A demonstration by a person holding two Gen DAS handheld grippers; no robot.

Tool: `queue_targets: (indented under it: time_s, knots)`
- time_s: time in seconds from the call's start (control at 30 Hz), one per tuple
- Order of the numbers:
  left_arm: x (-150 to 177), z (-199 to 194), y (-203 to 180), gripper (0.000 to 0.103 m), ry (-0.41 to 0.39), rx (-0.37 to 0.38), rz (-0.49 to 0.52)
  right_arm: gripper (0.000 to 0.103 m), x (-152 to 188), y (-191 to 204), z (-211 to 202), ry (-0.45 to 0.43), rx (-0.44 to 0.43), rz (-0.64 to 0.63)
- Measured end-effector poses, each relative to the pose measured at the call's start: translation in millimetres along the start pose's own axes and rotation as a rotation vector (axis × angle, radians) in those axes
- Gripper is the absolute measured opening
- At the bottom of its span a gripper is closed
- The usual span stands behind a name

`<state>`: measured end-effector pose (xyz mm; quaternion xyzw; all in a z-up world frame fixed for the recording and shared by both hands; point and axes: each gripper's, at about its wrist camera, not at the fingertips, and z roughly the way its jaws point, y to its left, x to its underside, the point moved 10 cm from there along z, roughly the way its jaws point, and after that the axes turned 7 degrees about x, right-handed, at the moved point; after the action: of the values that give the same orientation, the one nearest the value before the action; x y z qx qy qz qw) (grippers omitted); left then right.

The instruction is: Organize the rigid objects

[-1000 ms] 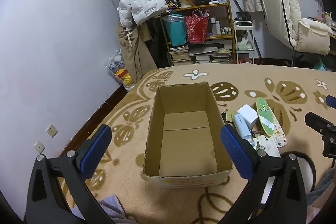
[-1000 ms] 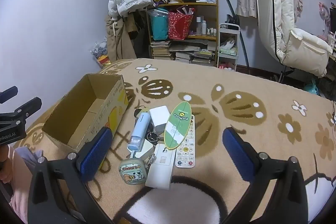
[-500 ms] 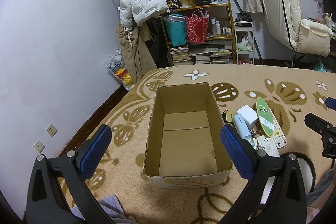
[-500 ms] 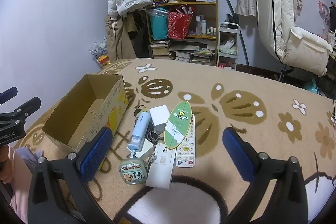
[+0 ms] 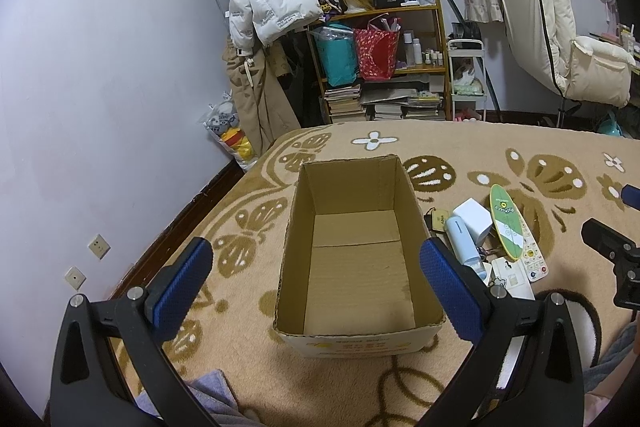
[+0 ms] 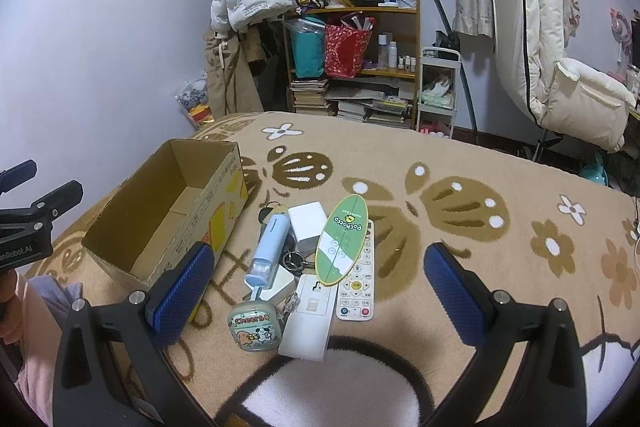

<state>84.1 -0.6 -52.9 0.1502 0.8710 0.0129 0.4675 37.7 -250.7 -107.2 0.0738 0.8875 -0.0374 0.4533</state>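
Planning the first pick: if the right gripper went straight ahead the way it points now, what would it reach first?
Probably the pile of small items: the right gripper, open, points at the green surfboard-shaped item lying over the white remote. Depth is unclear.

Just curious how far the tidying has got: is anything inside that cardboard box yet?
No, the cardboard box shows only its bare floor, and the small items lie beside it on the rug.

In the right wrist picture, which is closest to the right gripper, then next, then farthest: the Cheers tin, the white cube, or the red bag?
1. Cheers tin, by the right gripper's left finger.
2. White cube, mid-pile on the blanket.
3. Red bag, on the far shelf.
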Motion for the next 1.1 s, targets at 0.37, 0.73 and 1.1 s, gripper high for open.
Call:
queue_targets:
  time_s: [0.37,0.73,1.1]
  knots:
    - [0.6,0.0,0.2,0.102,0.001,0.0,0.0,0.103,2.3,2.6,1.1,0.011,-0.002,-0.005]
    - [0.6,0.0,-0.3,0.102,0.001,-0.002,0.001,0.103,6.2,7.2,3.8,0.011,0.0,-0.012]
    - [0.6,0.1,-0.6,0.102,0.002,-0.001,0.0,0.103,7.3,8.0,4.0,0.008,-0.003,-0.015]
